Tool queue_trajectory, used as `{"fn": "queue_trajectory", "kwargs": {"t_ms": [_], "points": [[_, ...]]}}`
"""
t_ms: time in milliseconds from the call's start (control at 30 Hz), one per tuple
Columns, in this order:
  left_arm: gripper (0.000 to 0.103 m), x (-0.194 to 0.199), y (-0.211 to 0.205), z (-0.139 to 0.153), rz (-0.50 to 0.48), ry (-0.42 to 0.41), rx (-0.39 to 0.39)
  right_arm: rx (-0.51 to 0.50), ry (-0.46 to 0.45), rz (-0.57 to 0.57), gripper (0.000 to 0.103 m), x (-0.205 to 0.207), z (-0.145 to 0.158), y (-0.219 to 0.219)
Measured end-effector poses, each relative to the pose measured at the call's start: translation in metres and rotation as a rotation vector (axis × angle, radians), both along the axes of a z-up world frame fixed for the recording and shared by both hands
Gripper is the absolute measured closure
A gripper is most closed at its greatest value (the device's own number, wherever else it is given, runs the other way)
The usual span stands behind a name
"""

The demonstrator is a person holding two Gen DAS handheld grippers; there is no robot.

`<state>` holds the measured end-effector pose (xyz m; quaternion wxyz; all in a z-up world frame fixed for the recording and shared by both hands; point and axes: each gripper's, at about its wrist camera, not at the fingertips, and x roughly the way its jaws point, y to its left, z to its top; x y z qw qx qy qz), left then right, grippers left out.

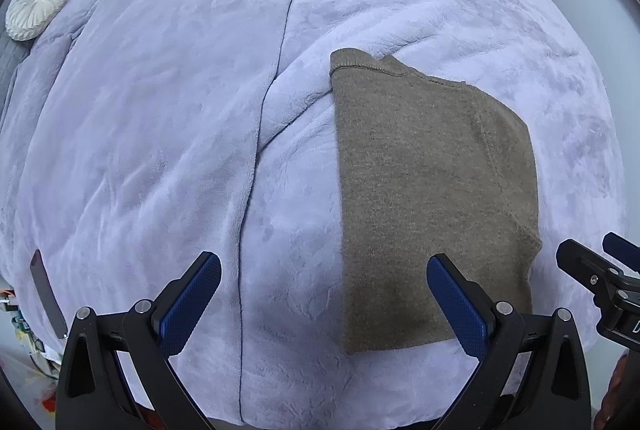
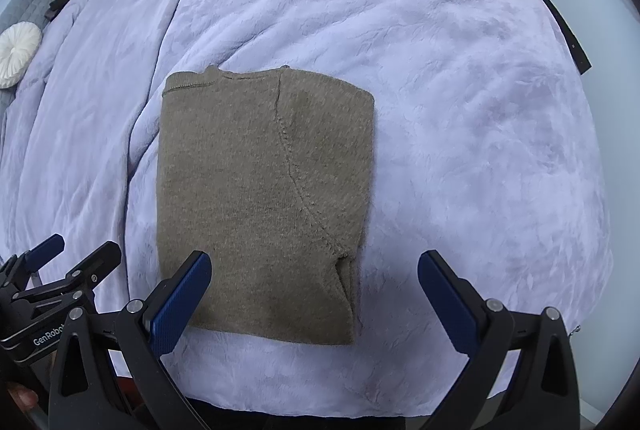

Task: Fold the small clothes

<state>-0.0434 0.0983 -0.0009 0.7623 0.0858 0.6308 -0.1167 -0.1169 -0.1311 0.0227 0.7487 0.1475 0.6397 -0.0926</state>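
Both tongs (image 1: pixel 324 294) (image 2: pixel 314 290) spread wide, hovering w/ sweater (image 2: pixel 264 198) below

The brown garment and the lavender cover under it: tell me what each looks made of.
Brown garment: looks like a soft knit, probably wool or a blend; matte, slightly fuzzy, with a stitched seam and a ribbed edge. Lavender cover: looks like plush fleece or short-pile synthetic; faint sheen, and its nap shows brushed, crushed patches.
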Motion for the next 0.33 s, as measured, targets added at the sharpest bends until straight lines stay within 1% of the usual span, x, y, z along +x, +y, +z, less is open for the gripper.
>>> {"fn": "queue_trajectory", "kwargs": {"t_ms": [200, 333], "points": [[0.000, -0.0013, -0.0010, 0.0049, -0.012, -0.021, -0.024, 0.011, 0.012, -0.010, 0.000, -0.0022, -0.0045, 0.0004], [0.000, -0.0016, -0.0023, 0.0041, -0.009, -0.009, -0.029, 0.013, 0.016, -0.016, 0.000, -0.0031, -0.0051, 0.0001]]}}
